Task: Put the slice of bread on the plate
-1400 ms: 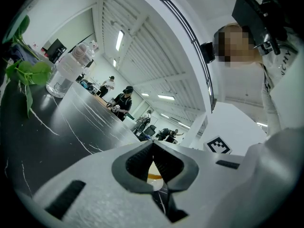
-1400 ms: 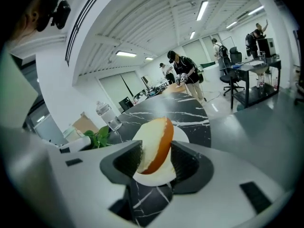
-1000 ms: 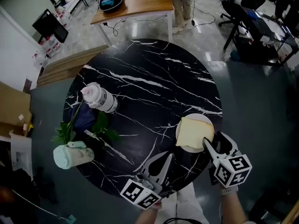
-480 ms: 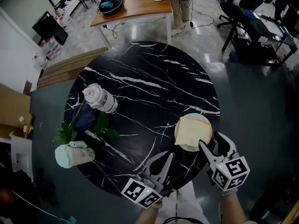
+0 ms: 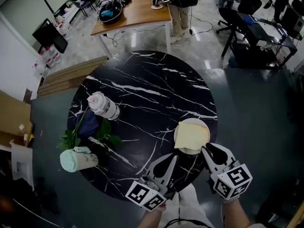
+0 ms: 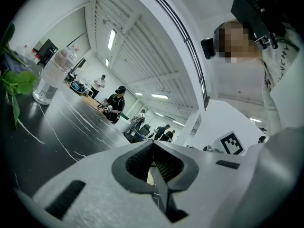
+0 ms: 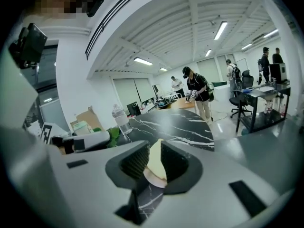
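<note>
right gripper [image 5: 209, 151]: jaws just closed to a narrow gap, nothing between them, tips near the 5 o'clock rim of the plate [image 5: 182, 150] | plate: 4 o'clock on the table [image 5: 142, 84], holds the slice of bread [image 5: 192, 135] flat | left gripper [image 5: 169, 158]: jaws together, empty, table's 6 o'clock edge

Plate: round white plate [image 5: 186, 151] mostly under the pale square slice of bread [image 5: 192, 136]; only its rim shows
Box: brown cardboard box [image 5: 12, 115] cut off at left edge of head view
</note>
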Available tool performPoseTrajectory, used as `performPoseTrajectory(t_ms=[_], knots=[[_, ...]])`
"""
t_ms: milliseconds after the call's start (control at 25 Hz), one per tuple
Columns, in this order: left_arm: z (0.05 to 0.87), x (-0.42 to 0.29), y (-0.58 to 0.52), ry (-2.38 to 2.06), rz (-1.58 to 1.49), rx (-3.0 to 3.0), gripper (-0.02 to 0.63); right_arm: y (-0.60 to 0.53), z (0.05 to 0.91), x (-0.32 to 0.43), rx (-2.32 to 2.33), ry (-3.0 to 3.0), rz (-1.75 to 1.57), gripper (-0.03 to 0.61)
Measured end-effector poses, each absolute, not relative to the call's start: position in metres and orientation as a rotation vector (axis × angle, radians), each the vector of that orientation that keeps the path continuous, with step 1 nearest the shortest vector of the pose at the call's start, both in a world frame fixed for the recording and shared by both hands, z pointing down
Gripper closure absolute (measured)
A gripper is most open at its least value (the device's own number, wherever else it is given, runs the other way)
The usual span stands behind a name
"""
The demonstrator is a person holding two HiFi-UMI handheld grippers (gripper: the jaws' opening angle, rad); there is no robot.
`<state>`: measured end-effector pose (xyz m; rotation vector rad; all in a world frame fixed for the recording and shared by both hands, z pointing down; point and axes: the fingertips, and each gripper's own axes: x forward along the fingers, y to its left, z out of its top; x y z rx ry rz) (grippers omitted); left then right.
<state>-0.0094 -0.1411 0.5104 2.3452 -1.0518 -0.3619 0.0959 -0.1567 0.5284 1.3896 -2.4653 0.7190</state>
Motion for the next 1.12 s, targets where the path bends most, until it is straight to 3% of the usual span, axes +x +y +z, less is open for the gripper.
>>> performPoseTrajectory(t_ms=[280, 1120], knots=[[0.496, 0.000, -0.133, -1.016, -0.328, 2.377, 0.606, -0.137, 0.514, 0.093, 1.361, -2.462, 0.749, 0.549], [0.456, 0.016, -0.107, -0.975, -0.241, 2.417, 0.606, -0.085, 0.472, 0.067, 1.236, -2.485, 0.736, 0.569]])
